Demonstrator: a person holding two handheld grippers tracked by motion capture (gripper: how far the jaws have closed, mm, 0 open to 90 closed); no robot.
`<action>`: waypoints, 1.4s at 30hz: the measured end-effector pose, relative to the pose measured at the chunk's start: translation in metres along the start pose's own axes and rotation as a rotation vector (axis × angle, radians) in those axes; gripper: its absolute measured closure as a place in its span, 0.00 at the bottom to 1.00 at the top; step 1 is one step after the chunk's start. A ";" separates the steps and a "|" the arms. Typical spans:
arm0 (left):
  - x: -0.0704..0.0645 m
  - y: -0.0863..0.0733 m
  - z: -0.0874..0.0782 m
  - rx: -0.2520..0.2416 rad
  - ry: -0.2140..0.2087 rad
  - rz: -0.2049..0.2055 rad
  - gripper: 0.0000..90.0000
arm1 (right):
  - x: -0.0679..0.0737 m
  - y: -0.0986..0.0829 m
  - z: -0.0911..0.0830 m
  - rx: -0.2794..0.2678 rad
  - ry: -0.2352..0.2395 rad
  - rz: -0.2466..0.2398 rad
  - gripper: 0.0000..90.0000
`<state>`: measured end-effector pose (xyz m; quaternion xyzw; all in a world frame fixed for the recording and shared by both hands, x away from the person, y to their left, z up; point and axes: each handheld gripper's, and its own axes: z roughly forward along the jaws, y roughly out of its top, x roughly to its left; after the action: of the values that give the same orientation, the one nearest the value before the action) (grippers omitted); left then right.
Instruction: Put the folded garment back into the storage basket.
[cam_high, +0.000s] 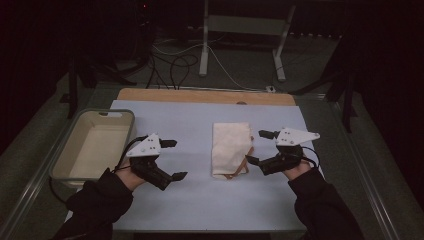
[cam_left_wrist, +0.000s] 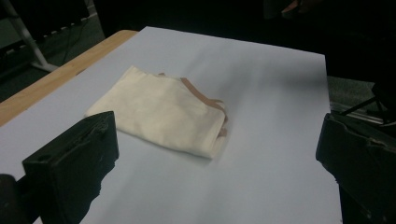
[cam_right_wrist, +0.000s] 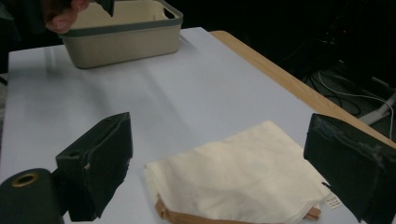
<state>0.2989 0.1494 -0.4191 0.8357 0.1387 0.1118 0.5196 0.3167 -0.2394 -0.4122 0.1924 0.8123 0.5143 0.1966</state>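
Lying folded, the cloth bag (cam_high: 231, 148) runs lengthwise toward the table's far edge.

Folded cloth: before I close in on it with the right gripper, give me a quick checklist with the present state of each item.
1. Right gripper jaws apart: ok, wide open.
2. Left gripper jaws apart and holding nothing: ok.
3. Folded cloth lies flat on the table sheet: ok.
4. Right gripper lined up beside the cloth's edge: ok, close to it; touching or apart, cannot tell.
5. Bin has nothing in it: ok as far as its inside shows.
6. Brown straps tucked under the cloth: not ok, they stick out along one edge.
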 end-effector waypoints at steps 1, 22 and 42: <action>0.001 0.001 0.002 0.000 0.000 -0.002 0.01 | -0.001 0.000 0.001 -0.002 0.000 0.003 0.09; 0.019 0.019 0.053 0.014 -0.016 -0.018 0.01 | -0.028 -0.010 0.027 0.036 -0.023 0.051 0.09; 0.033 0.014 0.096 0.052 -0.025 -0.053 0.01 | -0.054 -0.036 0.050 0.098 -0.043 0.125 0.09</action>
<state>0.3632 0.0742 -0.4472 0.8463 0.1569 0.0840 0.5021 0.3841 -0.2434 -0.4581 0.2632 0.8185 0.4808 0.1718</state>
